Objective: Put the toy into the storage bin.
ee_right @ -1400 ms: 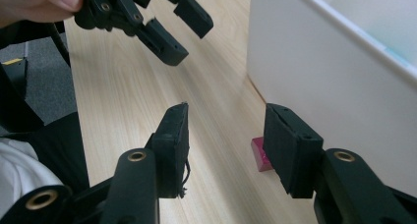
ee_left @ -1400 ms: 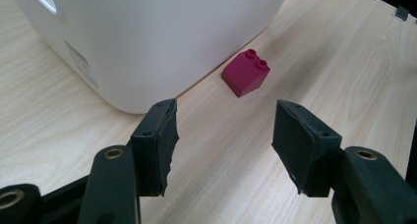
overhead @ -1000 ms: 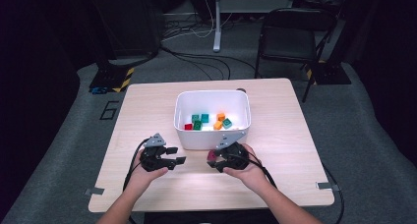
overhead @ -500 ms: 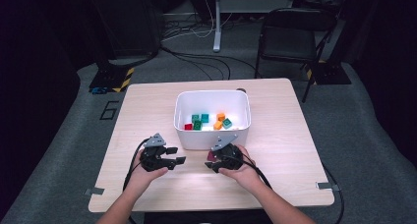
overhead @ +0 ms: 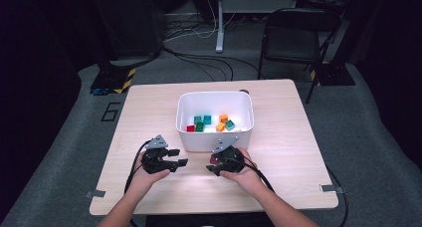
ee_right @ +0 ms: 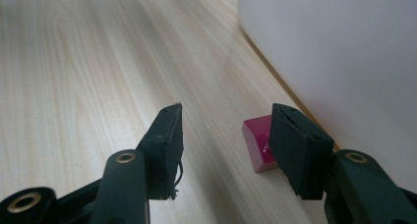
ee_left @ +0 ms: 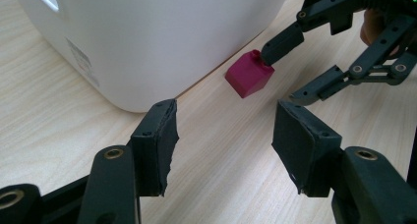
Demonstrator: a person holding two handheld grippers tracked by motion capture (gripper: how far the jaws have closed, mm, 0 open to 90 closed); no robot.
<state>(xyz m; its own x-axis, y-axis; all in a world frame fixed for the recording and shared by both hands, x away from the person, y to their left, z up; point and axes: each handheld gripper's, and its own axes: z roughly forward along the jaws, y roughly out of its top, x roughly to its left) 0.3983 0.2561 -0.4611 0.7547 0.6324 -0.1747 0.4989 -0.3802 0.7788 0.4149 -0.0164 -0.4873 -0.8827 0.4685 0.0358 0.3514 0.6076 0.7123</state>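
Note:
A magenta block (overhead: 213, 159) (ee_left: 248, 74) (ee_right: 255, 145) lies on the wooden table (overhead: 283, 137), close to the front wall of the white bin (overhead: 209, 142) (ee_left: 147, 32) (ee_right: 344, 52). My right gripper (overhead: 211, 165) (ee_right: 226, 116) (ee_left: 282, 74) is open, and its jaws have just been opening. One jaw tip rests at the block's top edge; the block sits mostly beside that jaw, not pinched. To its left, my left gripper (overhead: 181, 157) (ee_left: 226, 121) is open with nothing between its jaws and points at the block.
Inside the bin lie several small blocks: green (overhead: 199, 126), teal (overhead: 230, 125), orange (overhead: 223, 118) and red (overhead: 190, 128). A black chair (overhead: 293, 38) stands beyond the table. Cables trail from both grippers toward the table's near edge.
The right gripper has sunk slightly toward the table, and its jaws stand wider apart. The magenta block now lies on the table. The left gripper has kept still.

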